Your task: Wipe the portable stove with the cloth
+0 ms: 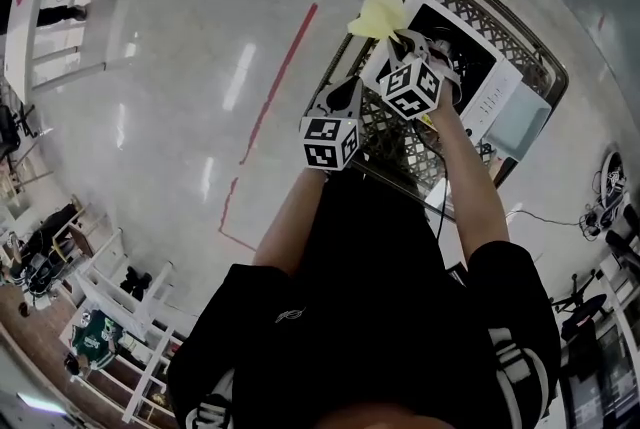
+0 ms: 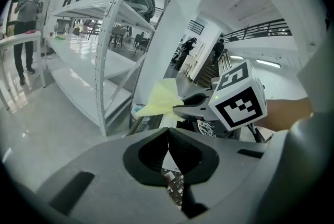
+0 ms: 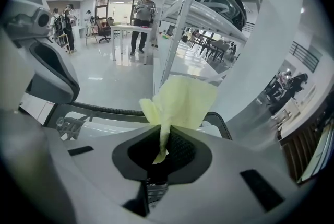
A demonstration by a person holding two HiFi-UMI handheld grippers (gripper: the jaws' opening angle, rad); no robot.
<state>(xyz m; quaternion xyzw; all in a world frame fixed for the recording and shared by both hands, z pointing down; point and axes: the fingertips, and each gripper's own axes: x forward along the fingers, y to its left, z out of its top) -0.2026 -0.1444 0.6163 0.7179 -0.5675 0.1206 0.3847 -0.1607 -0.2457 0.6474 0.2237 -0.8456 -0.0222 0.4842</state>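
Portable stove [image 1: 470, 47]: white-bodied and black-topped, lay flat in the wire cart [image 1: 400, 142] ahead of the person, right of a red floor line [image 1: 280, 77]. Nearest, left hand-held gripper [image 1: 352, 95]: hovered at the cart's near left side, with jaws pressed together on nothing, as seen in its own view [image 2: 168, 134]. Just right of it and a little farther, right hand-held gripper [image 1: 398, 39]: reached over the stove's left part, jaws clamped on a pale yellow cloth [image 3: 182, 103]. Cloth fanned out past the jaw tips, up at the stove's far left corner [image 1: 378, 15]; could not tell whether it touched the stove. Pale blue board [image 1: 520, 122] against the stove's right end. Farther off, white shelving [image 3: 193, 9] beyond the cart.
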